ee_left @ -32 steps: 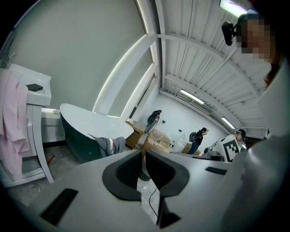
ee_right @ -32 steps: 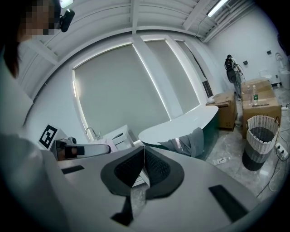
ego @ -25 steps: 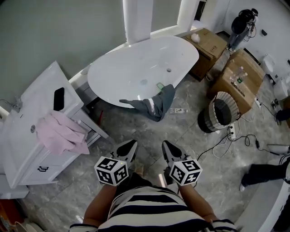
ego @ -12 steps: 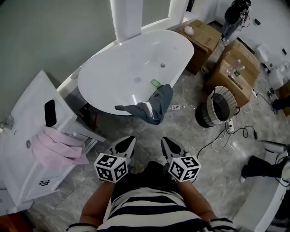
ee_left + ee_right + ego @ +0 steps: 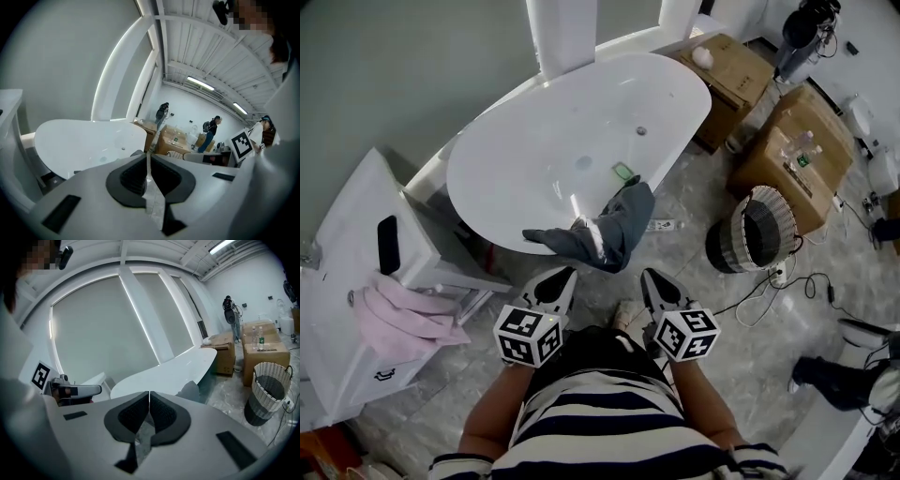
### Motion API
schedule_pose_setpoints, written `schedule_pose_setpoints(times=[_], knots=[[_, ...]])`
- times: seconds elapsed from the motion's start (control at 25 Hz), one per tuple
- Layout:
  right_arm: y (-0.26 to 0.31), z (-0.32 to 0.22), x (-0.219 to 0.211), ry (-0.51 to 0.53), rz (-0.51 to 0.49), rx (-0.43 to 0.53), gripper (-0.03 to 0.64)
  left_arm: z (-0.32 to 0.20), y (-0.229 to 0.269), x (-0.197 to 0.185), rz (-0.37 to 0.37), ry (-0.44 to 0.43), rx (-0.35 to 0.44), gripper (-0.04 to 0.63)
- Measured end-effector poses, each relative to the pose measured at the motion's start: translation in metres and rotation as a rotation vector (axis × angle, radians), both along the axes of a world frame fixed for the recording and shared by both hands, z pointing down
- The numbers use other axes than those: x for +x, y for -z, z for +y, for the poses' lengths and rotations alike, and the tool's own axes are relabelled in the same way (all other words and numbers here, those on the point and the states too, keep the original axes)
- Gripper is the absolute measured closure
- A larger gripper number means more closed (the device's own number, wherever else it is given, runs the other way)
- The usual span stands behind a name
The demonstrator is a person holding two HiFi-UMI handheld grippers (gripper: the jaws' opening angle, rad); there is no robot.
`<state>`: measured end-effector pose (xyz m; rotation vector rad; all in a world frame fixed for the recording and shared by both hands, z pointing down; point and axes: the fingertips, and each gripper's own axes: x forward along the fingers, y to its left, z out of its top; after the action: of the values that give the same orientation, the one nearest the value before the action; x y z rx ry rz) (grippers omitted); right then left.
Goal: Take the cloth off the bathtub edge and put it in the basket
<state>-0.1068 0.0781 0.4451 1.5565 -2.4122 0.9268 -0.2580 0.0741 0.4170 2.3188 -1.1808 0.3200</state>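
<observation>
A dark grey cloth [image 5: 602, 230] with a pale stripe hangs over the near rim of the white bathtub [image 5: 534, 159]; a corner of the cloth [image 5: 191, 391] shows past the right jaws. The wicker basket [image 5: 761, 230] stands on the floor right of the tub, also seen as the basket [image 5: 268, 391] at the right edge. My left gripper [image 5: 564, 278] and right gripper [image 5: 652, 279] are held low in front of the person's striped shirt, short of the cloth. Both are shut with nothing between the jaws.
A white cabinet [image 5: 347, 272] with a pink towel [image 5: 394, 317] and a black phone [image 5: 387, 245] stands at the left. Cardboard boxes [image 5: 792, 155] sit behind the basket. Cables [image 5: 787, 281] trail on the marble floor. A person's legs [image 5: 844, 380] are at the right.
The view has moved forward toward the tub; the cloth and the tub now lie nearer the grippers. Both grippers stay shut and side by side.
</observation>
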Motion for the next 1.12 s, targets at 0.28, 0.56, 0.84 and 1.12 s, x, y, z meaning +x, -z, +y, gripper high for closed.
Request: schedule_pose_setpoints(times=[0.28, 0.56, 0.84, 1.12], knots=[[-0.016, -0.045, 0.018, 0.096, -0.009, -0.032, 0.591, -0.037, -0.019, 0.024, -0.045, 0.039, -0.043, 0.558], [-0.045, -0.069, 0.029, 0.186, -0.052, -0.079, 0.589, -0.059, -0.047, 0.037, -0.079, 0.109, -0.080, 0.558], [-0.080, -0.084, 0.021, 0.251, -0.040, -0.149, 0.588, -0.067, -0.080, 0.035, -0.122, 0.063, -0.172, 0.543], [-0.104, -0.108, 0.014, 0.226, -0.015, -0.200, 0.588, -0.093, -0.110, 0.043, -0.142, -0.029, -0.237, 0.486]])
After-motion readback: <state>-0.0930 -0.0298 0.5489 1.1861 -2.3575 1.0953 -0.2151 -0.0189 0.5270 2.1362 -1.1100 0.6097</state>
